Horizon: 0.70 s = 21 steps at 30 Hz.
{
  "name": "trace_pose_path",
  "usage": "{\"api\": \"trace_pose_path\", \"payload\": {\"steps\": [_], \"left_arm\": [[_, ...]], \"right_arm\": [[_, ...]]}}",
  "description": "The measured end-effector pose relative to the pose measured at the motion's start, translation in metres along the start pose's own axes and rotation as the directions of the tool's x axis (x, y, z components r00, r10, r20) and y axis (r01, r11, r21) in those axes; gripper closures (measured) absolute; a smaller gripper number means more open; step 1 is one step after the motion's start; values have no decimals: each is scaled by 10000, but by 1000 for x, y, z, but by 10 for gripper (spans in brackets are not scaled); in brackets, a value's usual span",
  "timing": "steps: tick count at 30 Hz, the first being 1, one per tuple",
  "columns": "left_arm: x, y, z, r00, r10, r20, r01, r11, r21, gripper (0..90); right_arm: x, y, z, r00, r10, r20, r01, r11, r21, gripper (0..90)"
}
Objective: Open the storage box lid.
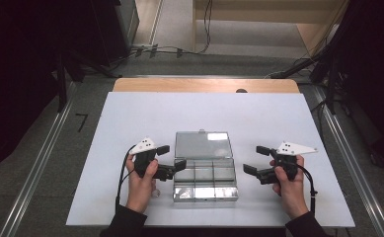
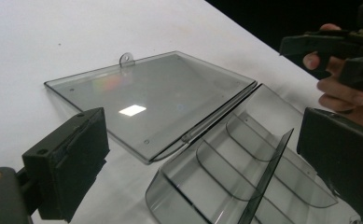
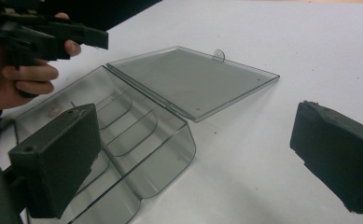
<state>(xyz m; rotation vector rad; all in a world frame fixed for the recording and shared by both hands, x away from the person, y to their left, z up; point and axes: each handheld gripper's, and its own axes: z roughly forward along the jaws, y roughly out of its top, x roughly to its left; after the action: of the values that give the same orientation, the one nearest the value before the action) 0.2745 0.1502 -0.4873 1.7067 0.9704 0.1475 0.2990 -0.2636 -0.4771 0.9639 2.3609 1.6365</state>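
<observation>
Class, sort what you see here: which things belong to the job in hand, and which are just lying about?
Part of the job:
- clear compartment box, lid laid open
- left tool, open
- right tool, open

Lying about:
- white table
- cables on the floor

Glossy clear smoky plastic box (image 1: 205,173) on matt white table (image 1: 278,118).

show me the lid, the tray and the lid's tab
lid (image 1: 203,144), high view, middle of the flat panel
tray (image 1: 205,192), high view, near wall
tab (image 2: 126,59), left gripper view, small loop on the lid's far edge
</observation>
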Motion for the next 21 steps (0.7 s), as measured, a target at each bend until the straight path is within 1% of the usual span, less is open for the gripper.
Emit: {"api": "trace_pose_path", "payload": {"steps": [1,4,5,6,7,9,11,13,15,17,19,21], "left_arm": [[0,-1,-1,10000,38,-45,-38,10000,43,4],[-1,-3,-4,9999,120,-30,-120,9999,11,0],[-2,-3,-6,9998,211,-36,-211,9998,12,0],[-4,-3,-8,9995,305,-14,-305,9995,-27,0],[-5,-3,-9,9993,367,8,-367,9993,-74,0],[-8,-3,-12,9989,468,64,-467,9987,-186,0],[-10,-4,-14,9985,553,45,-552,9982,-226,0],[-11,-5,-17,9984,545,116,-541,9981,-281,0],[-12,-6,-19,9982,603,16,-603,9979,-223,0],[-12,-8,-21,9980,636,-8,-636,9977,-249,0],[-12,-9,-24,9975,694,-152,-697,9974,-188,0],[-13,-11,-28,9964,799,-272,-804,9966,-171,0]], "right_arm": [[0,-1,-3,10000,-80,52,80,10000,-26,0],[2,-3,-12,9991,-242,342,247,9996,-132,0],[2,-4,-15,9990,-226,388,233,9996,-175,0],[2,-4,-18,9993,-182,340,189,9996,-214,0],[2,-5,-21,9995,-85,315,92,9997,-233,0],[3,-8,-28,9994,-40,357,50,9996,-287,0],[4,-11,-34,9986,-68,518,84,9995,-306,0],[5,-14,-39,9975,-95,703,113,9996,-244,0],[5,-16,-43,9960,-213,864,228,9996,-166,0],[4,-18,-47,9959,-300,857,320,9992,-221,0],[2,-21,-51,9964,-385,757,412,9986,-342,0],[0,-24,-55,9972,-378,646,404,9984,-401,0]]}}
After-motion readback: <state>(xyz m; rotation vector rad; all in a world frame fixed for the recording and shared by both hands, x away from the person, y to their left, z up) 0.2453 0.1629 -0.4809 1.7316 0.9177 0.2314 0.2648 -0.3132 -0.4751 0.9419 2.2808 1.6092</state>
